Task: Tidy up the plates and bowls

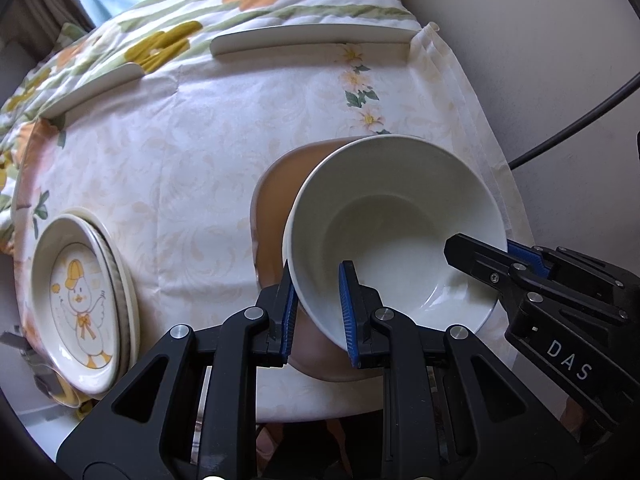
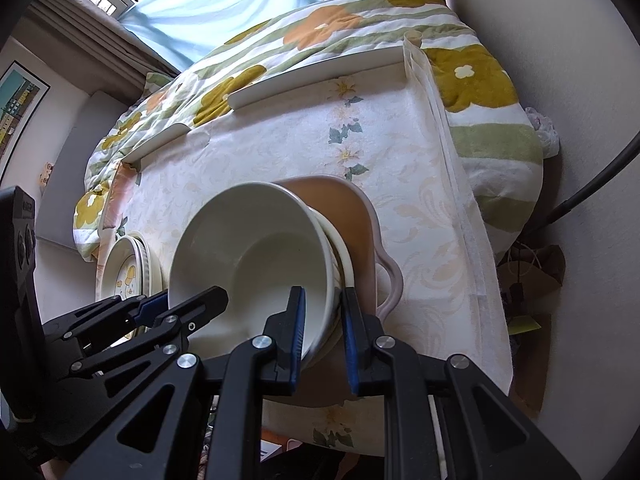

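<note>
Both grippers pinch the white bowl (image 1: 394, 236) by opposite rims: left gripper (image 1: 318, 312), right gripper (image 2: 322, 336). It sits over a brown dish (image 2: 340, 204) near the tabletop's (image 1: 168, 168) front edge; a chick plate (image 1: 80, 300) lies at the left edge

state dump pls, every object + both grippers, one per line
white bowl: empty, tilted, rim pinched on two sides
second bowl: nested under the white bowl, only its rim shows
brown dish: on the tablecloth, beneath the bowls
duck plate: top of a plate stack, untouched
left gripper: shut on the white bowl's rim
right gripper: shut on the bowl rims, opposite side
</note>
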A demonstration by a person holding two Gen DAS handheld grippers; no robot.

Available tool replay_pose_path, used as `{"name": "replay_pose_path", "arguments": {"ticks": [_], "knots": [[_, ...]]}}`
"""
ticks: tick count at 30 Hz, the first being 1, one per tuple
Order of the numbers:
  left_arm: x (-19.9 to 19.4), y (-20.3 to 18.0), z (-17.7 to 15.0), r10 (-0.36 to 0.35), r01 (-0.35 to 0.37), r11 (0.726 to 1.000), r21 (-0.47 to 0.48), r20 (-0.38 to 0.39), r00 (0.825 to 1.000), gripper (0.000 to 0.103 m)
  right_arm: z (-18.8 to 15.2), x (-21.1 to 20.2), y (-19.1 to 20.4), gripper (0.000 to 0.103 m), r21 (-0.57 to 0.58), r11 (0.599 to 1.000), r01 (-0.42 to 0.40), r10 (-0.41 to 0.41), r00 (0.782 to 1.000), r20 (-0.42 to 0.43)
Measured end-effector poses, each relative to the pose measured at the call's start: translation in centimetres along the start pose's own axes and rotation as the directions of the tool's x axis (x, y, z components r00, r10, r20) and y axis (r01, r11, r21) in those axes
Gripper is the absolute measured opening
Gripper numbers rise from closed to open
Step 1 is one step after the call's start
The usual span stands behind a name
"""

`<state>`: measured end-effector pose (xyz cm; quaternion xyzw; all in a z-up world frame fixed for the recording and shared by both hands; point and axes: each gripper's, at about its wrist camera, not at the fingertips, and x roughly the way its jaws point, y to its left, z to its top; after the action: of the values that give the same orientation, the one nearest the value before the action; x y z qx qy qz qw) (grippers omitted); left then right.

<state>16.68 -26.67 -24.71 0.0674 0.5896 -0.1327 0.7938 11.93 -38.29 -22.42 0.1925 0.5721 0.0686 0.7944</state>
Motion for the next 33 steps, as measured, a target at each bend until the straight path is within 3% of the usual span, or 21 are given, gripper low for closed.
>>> {"name": "replay_pose_path", "arguments": {"ticks": [12,18,19,20,21,23,24,25,26,27,29,33], "knots": [[-1.0,0.7,-0.2,-0.013,0.013,1.000,-0.025,0.011,1.000,0.017,-0.1,-0.9,-0.3,0.016,0.012,1.000,-0.019,0.019,1.000,0.020],[-6.2,1.2,0.4,-0.004,0.006,1.000,-0.013,0.182,0.983,0.022,0.2,-3.8,0.4,0.016,-0.020,0.999,-0.025,0.027,0.996,0.088],[-7.2,1.2,0.5,0.005,-0.003,1.000,-0.006,0.214,0.977,0.026,0.3,-4.4,0.6,0.016,-0.032,0.999,-0.024,0.028,0.995,0.100],[-8.3,1.3,0.5,0.017,-0.017,1.000,-0.001,0.250,0.968,0.042,0.5,-5.2,0.8,0.016,-0.044,0.999,-0.021,0.026,0.993,0.118],[-9.4,1.3,0.6,0.035,-0.038,0.999,0.006,0.290,0.957,0.074,0.6,-5.9,1.0,0.016,-0.058,0.998,-0.019,0.027,0.990,0.138],[-11.5,1.3,0.2,0.075,-0.085,0.996,0.009,0.382,0.921,0.103,0.5,-7.7,1.4,0.017,-0.093,0.996,-0.019,0.036,0.982,0.185],[-12.8,1.2,-0.3,0.096,-0.112,0.994,0.011,0.442,0.892,0.103,0.5,-8.5,1.5,0.027,-0.110,0.994,-0.018,0.040,0.977,0.209],[-13.6,1.1,-0.5,0.105,-0.130,0.991,0.020,0.471,0.876,0.103,0.3,-9.5,1.7,0.053,-0.131,0.991,-0.014,0.045,0.970,0.237],[-14.1,1.1,-0.6,0.104,-0.139,0.990,0.038,0.481,0.870,0.103,0.1,-10.3,1.8,0.070,-0.149,0.989,-0.006,0.045,0.964,0.261],[-14.5,1.1,-0.8,0.100,-0.144,0.988,0.057,0.476,0.874,0.103,-0.2,-11.0,1.8,0.096,-0.166,0.986,0.008,0.041,0.957,0.288],[-14.7,1.3,-1.2,0.100,-0.149,0.986,0.075,0.449,0.888,0.103,-0.6,-12.1,1.8,0.099,-0.198,0.979,0.048,0.017,0.949,0.315],[-14.2,2.4,-2.2,0.089,-0.125,0.990,0.071,0.379,0.921,0.103,-1.5,-12.4,1.4,0.099,-0.235,0.961,0.143,-0.074,0.957,0.282]]}}
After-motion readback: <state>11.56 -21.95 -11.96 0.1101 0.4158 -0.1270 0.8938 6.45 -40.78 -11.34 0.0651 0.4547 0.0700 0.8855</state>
